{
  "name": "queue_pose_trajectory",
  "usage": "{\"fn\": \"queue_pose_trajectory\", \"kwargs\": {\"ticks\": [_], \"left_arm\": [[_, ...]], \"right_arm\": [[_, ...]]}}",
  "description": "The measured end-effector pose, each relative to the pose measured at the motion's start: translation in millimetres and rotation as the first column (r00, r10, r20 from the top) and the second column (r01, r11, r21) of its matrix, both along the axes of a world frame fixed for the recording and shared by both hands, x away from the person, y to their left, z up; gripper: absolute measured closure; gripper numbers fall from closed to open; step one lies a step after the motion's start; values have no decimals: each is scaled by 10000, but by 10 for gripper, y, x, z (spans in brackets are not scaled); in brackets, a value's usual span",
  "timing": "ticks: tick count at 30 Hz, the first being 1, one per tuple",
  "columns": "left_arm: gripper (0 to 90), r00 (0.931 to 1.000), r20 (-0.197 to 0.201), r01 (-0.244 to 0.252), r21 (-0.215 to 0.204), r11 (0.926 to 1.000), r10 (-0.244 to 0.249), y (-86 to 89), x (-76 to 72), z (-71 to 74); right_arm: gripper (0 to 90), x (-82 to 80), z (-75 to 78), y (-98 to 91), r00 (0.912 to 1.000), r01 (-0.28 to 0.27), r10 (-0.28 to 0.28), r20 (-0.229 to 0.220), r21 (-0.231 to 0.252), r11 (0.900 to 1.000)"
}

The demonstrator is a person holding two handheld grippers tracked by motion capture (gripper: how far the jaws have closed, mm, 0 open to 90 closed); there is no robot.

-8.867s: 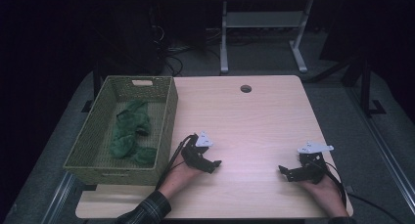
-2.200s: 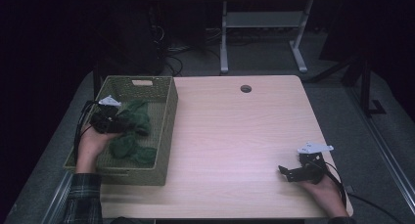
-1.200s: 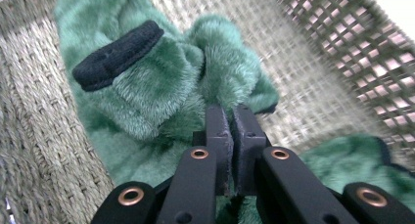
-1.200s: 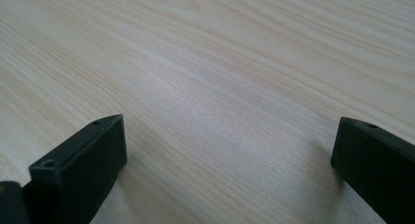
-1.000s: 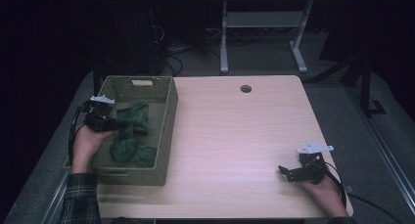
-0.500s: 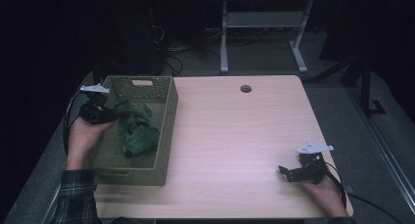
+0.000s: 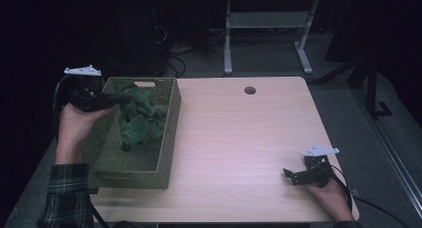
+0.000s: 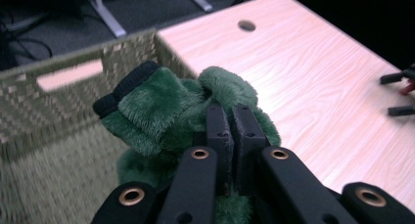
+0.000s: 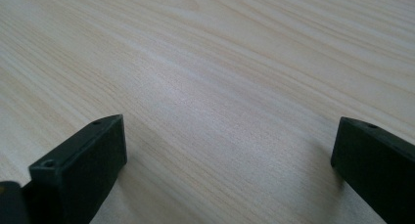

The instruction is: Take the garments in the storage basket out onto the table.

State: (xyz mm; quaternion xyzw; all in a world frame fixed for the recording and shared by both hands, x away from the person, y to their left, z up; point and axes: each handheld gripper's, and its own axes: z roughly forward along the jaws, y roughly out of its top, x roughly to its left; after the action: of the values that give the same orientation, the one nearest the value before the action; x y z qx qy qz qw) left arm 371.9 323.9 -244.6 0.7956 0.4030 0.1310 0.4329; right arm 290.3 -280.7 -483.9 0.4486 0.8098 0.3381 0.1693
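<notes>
fingers [image 8: 219,136] of the left gripper [image 7: 117,99] are clamped on a fuzzy green cloth [image 7: 139,119] that hangs over the woven basket [image 7: 166,143] at the table's [image 7: 249,138] left, while the right gripper [image 7: 291,175] rests on the wood with its jaws wide apart.

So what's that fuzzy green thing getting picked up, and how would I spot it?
Look at the wooden table, then at the woven basket on its left side. Hanging over the basket, pinched in the shut left gripper, is a bundle of fluffy green cloth. It is the only soft, furry, bright green thing around, and one piece has a black knitted cuff.
</notes>
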Motion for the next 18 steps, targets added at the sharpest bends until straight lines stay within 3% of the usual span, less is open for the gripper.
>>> {"fn": "queue_pose_trajectory", "kwargs": {"ticks": [9,10,18], "left_arm": [[874,9969,678,417,-86,9991,-410,-217,-5,342],[874,9965,703,466,-245,9986,-447,-242,-3,367],[875,9913,966,937,-360,9949,-899,-470,27,473]], "right_arm": [[0,0,0,-1,10000,-15,15,-1,-11,10000],[0,0,0,-1,10000,-17,17,-1,-12,10000],[0,0,0,-1,10000,-21,21,2,-15,10000]]}}
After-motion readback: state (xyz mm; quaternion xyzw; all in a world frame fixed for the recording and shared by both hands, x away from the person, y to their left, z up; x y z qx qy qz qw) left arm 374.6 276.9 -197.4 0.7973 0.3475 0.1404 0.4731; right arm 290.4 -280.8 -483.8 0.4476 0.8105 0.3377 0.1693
